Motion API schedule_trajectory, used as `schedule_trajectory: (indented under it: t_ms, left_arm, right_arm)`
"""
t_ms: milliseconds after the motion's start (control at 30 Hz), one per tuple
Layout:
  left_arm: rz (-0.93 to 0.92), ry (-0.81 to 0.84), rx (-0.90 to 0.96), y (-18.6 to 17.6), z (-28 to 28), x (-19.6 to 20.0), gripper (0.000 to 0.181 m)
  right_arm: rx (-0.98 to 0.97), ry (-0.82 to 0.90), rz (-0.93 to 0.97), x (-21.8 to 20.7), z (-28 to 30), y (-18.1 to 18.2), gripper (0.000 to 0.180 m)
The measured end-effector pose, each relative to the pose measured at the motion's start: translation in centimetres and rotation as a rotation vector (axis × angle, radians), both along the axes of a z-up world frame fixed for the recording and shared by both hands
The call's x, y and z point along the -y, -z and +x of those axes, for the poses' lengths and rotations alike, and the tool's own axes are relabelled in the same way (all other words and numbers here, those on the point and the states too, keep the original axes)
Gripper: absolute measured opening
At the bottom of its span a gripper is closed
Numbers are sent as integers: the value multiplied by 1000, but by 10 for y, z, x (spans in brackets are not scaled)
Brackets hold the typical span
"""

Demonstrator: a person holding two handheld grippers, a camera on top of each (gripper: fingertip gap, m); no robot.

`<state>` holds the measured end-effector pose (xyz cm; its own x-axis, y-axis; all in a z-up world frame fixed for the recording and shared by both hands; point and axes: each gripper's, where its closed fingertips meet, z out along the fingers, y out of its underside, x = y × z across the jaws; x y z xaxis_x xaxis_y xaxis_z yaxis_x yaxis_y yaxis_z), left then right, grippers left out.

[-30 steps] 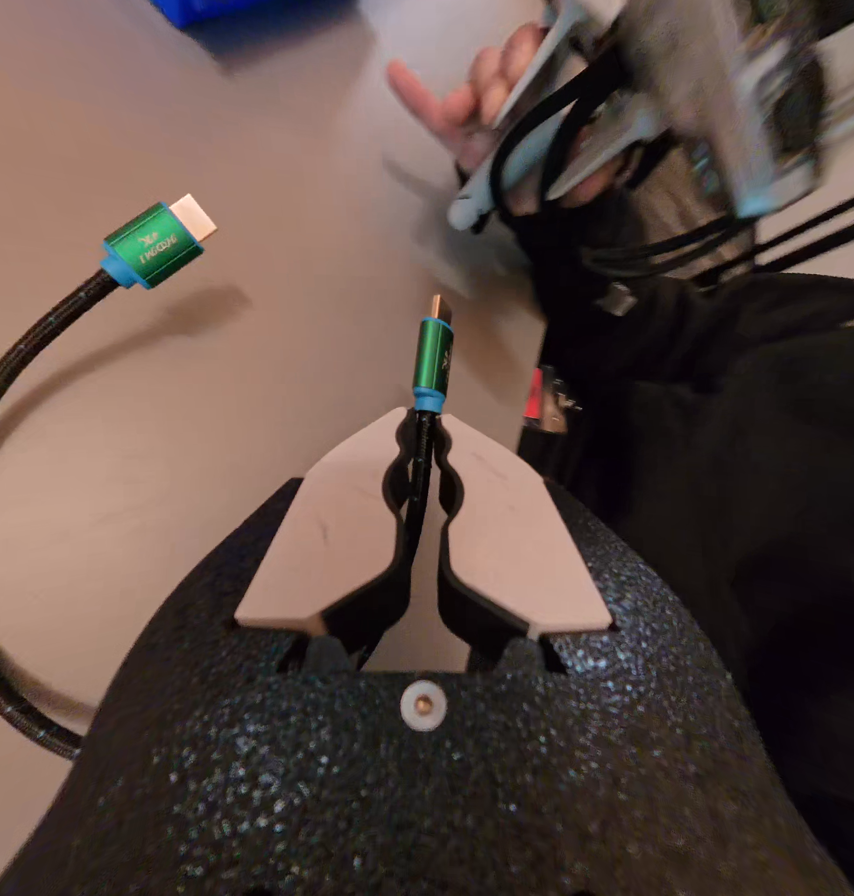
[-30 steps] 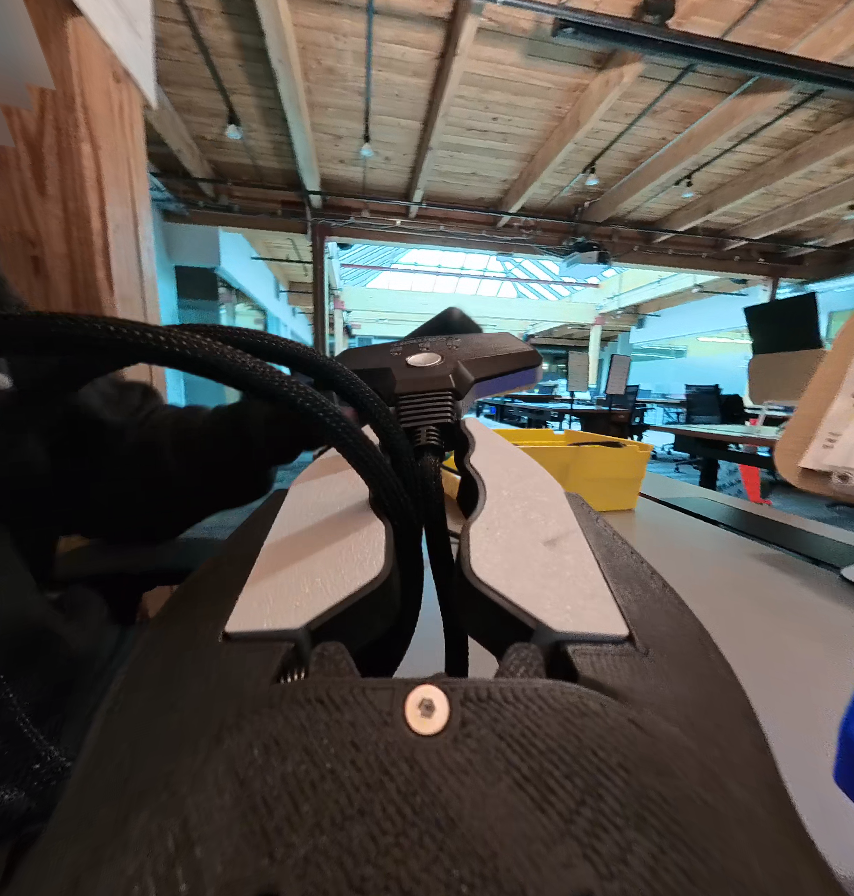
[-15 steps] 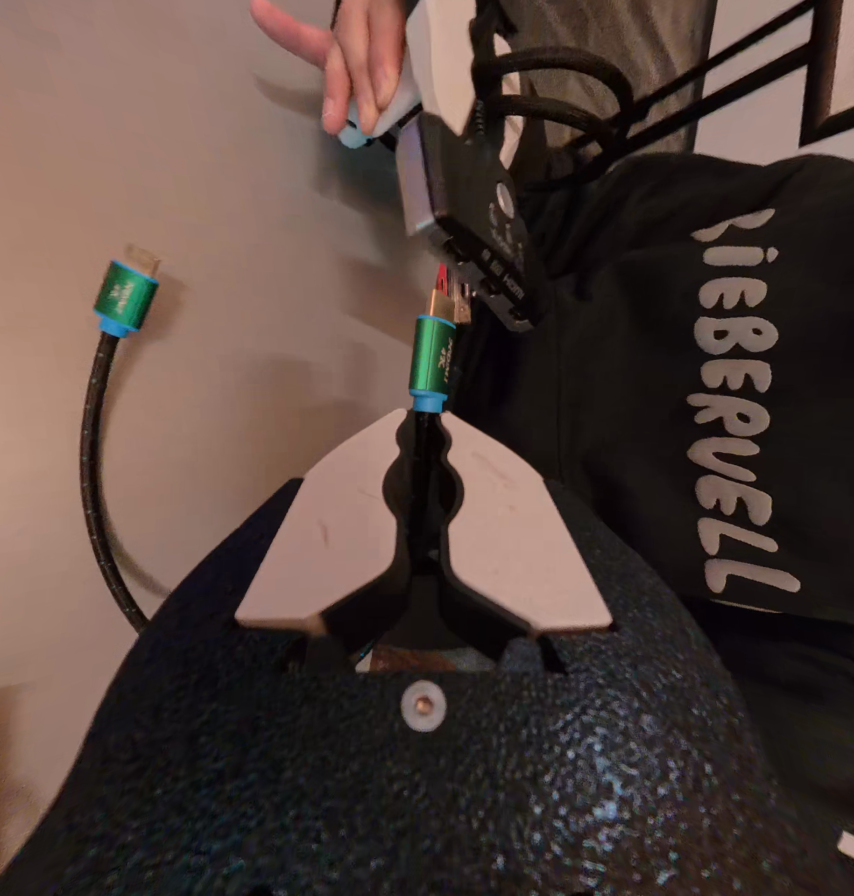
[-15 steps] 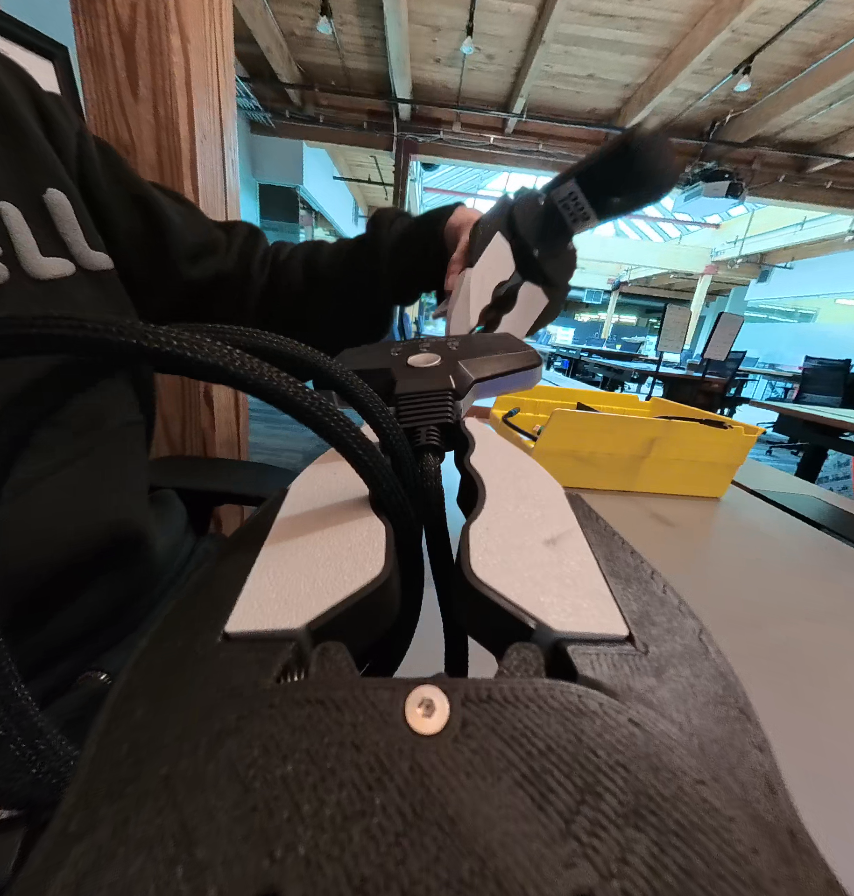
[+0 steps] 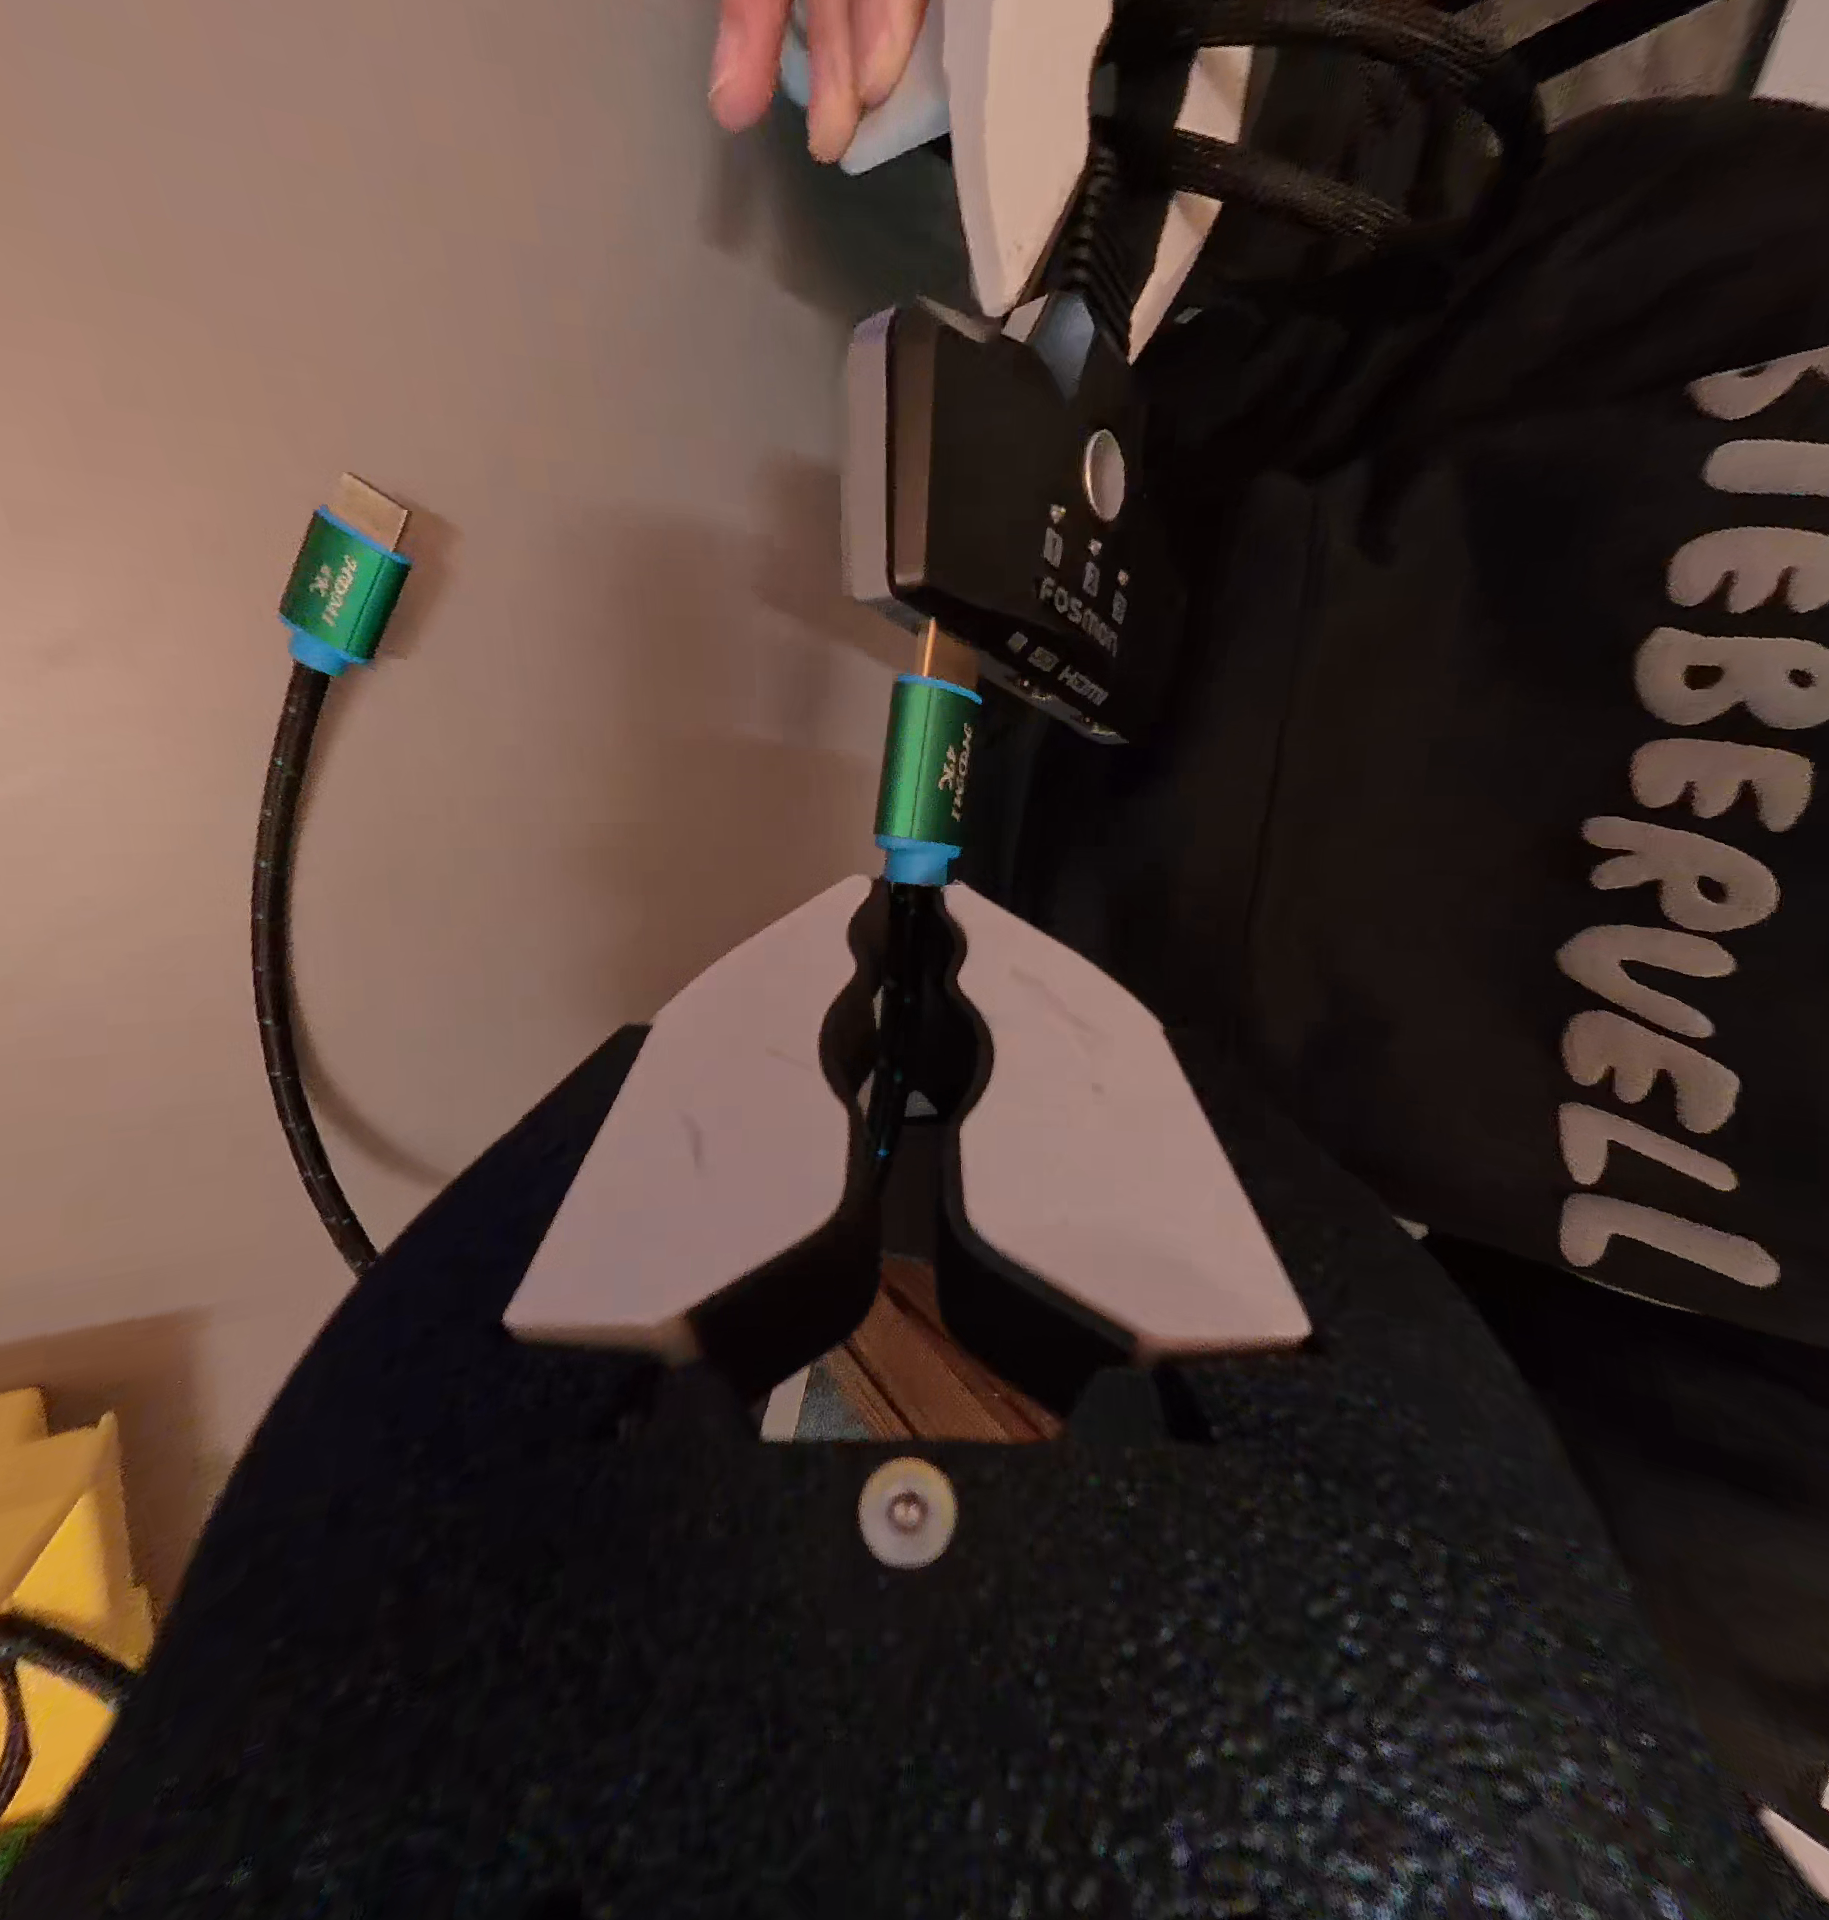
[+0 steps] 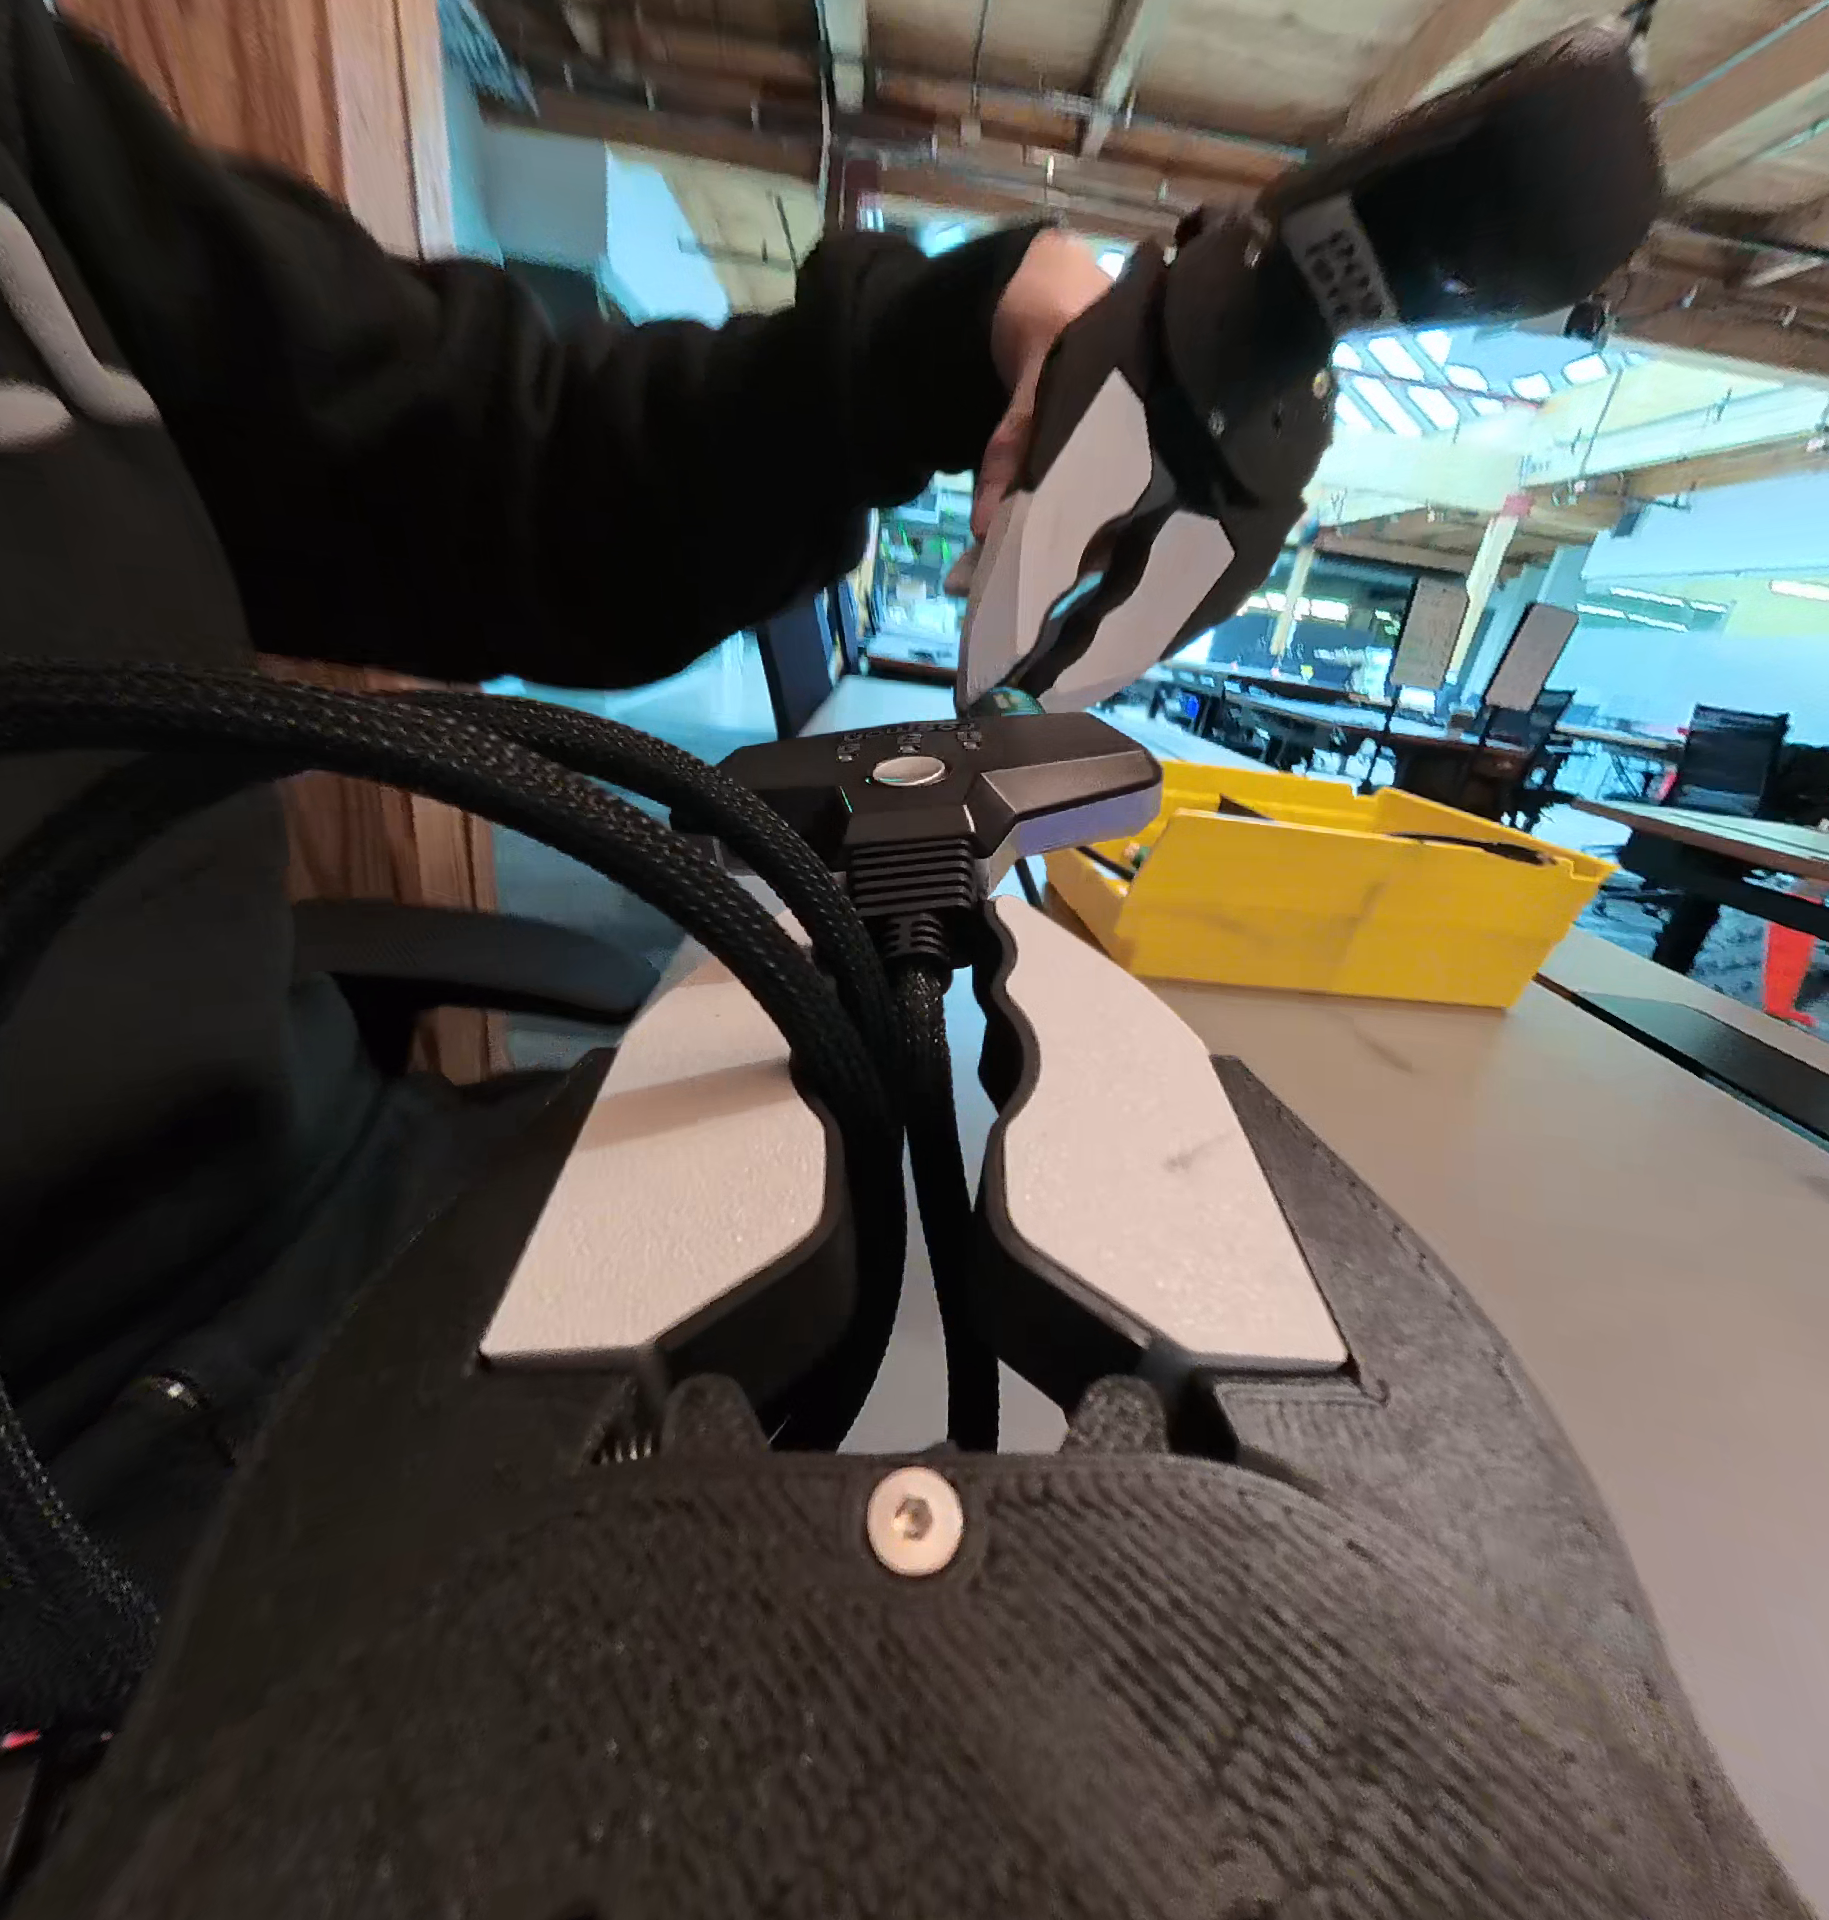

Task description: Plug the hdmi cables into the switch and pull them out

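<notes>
1. The landmark is the black, flat, angular plastic HDMI switch [image 5: 1003,520] with a round silver button on its face; it is held up in the air, above the pale grey tabletop [image 5: 266,260].
2. The right gripper [image 6: 941,935] holds the switch from behind: its jaws are clenched on the switch's own braided black cable [image 6: 936,1091], just behind the ribbed strain relief.
3. The left gripper [image 5: 910,894] comes at the switch's port edge from the opposite side. Its jaws are clamped on the braided cord just below a green metal HDMI plug with blue collars [image 5: 928,769].
4. The plug's gold tip touches or sits just at the port edge, near the corner of the switch; whether it has entered a port cannot be told.
5. A second green HDMI plug on a braided black cable [image 5: 344,582] lies loose on the tabletop, well apart from the switch.
6. A yellow plastic bin [image 6: 1305,914] stands on the tabletop beyond the switch.
7. The step in hand looks like the first insertion. The next move likely calls for squaring the plug with the port, then pushing straight in while the right gripper braces the switch.
</notes>
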<state>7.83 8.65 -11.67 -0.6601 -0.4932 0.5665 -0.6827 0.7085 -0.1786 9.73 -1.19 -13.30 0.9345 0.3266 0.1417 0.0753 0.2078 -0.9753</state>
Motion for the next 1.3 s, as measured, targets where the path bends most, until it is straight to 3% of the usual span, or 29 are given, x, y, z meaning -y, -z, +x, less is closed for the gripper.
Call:
schedule_trajectory:
  t_ms: [300,433,500,733,833,967,1300]
  left_arm:
    - [87,75,172,4,14,0,6]
    - [48,39,443,-8,38,5,10]
    - [26,29,583,-19,44,9,24]
    - [-111,-6,1169,-48,51,17,40]
    - [-215,-21,1137,-38,45,19,36]
    - [-301,-40,1088,-34,44,26,17]
    - [-354,-38,1040,-30,41,25,16]
  right_arm:
    - [-37,25,-4,-1,6,-1,24]
    - [-102,87,37,2,19,-8,23]
    - [-128,111,64,5,25,-12,23]
    - [-153,103,136,14,27,-23,22]
    - [-136,64,141,14,20,-24,23]
    - [-120,71,114,11,19,-20,23]
    - [-163,32,97,11,17,-18,23]
